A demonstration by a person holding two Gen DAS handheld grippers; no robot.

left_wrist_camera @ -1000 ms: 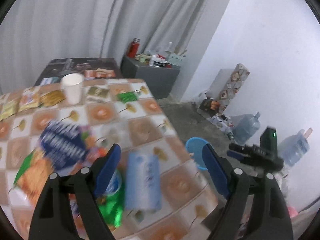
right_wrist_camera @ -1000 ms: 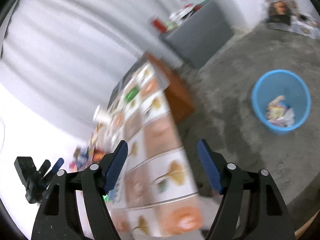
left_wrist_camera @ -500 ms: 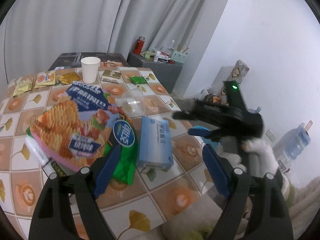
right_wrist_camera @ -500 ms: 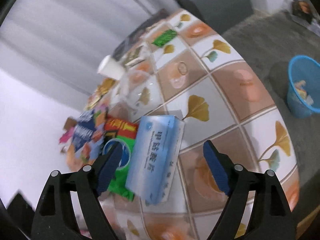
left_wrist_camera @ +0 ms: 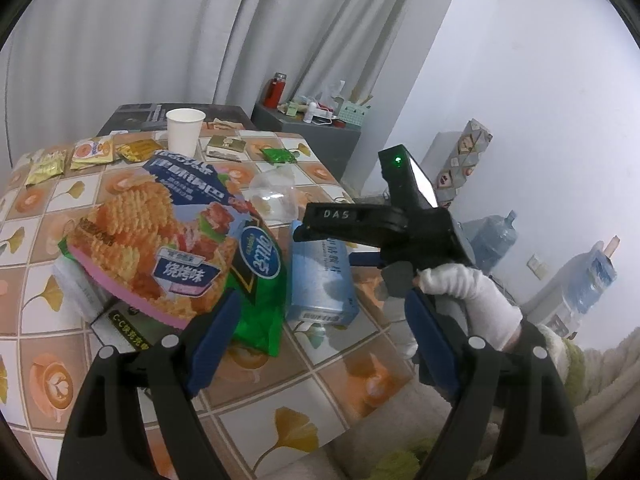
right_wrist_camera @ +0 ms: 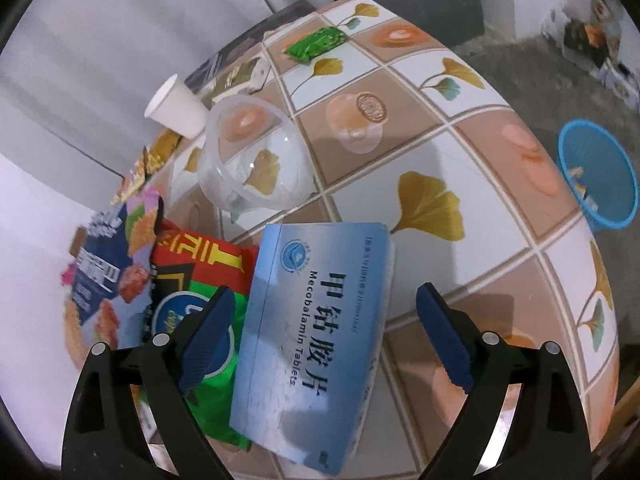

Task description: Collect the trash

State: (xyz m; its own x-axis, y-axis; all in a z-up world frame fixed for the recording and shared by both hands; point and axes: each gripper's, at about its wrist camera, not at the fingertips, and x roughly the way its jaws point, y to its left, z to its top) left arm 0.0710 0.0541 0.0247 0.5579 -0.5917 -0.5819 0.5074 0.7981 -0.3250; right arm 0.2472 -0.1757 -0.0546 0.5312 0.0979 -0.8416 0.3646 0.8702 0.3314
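A light blue tablet box [right_wrist_camera: 316, 340] lies on the tiled tablecloth [right_wrist_camera: 440, 168], and my right gripper [right_wrist_camera: 325, 292] hovers over it. Its jaws are opening, one on each side of the box, and neither pad touches it. Left of the box lies a green snack bag [right_wrist_camera: 216, 408], partly under a big chips bag [left_wrist_camera: 160, 240]. My left gripper [left_wrist_camera: 322, 300] stands open near the table's front edge with nothing between its pads. In the left wrist view a white-gloved hand [left_wrist_camera: 468, 292] holds the right gripper [left_wrist_camera: 324, 246] above the box [left_wrist_camera: 320, 280].
A clear plastic bowl [right_wrist_camera: 252, 160] and a white paper cup [right_wrist_camera: 176, 112] stand behind the box. Several small packets [left_wrist_camera: 88, 152] and a green sachet [right_wrist_camera: 316, 44] lie farther back. A blue bin [right_wrist_camera: 596, 176] holding trash stands on the floor beyond the table's right edge.
My right gripper swung from the floor and bin side over the table, came down above the blue box and spread wider. The left gripper drew back towards the table's front edge.
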